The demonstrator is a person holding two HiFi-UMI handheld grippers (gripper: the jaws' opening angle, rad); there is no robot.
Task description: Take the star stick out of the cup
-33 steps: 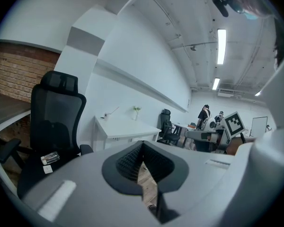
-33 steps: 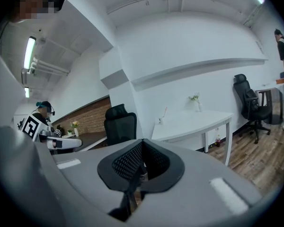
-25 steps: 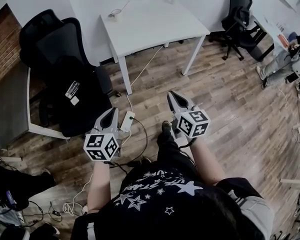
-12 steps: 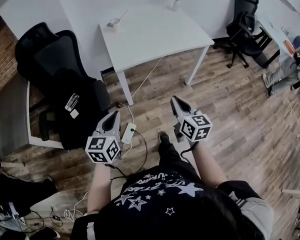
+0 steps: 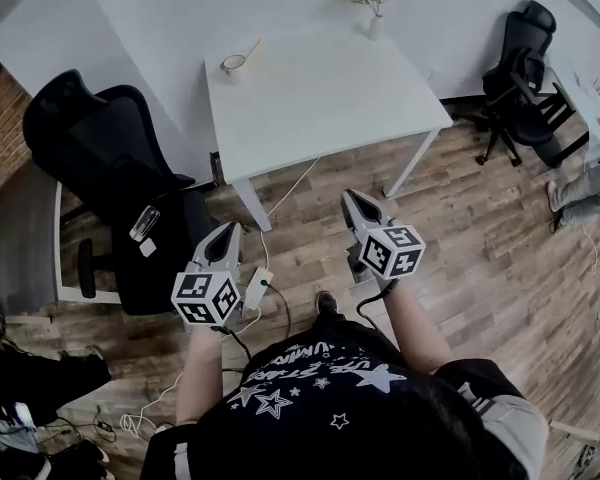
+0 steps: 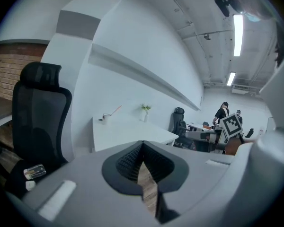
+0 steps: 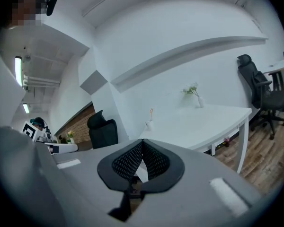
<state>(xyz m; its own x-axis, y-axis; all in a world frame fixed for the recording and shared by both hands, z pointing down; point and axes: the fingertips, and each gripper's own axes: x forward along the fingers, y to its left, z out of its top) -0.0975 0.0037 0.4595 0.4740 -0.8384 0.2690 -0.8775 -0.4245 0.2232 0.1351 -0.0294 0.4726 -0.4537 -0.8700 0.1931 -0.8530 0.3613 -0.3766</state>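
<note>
Holding left gripper (image 5: 227,230) and right gripper (image 5: 348,197) closed, empty. Cup (image 5: 232,64), star stick (image 5: 251,51) at 11 o'clock; unopened jaws could topple it.

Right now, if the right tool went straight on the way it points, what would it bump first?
Probably the table: the right tool points at its near edge, with only floor between. The cup stands further left. Depth is hard to judge.
</note>
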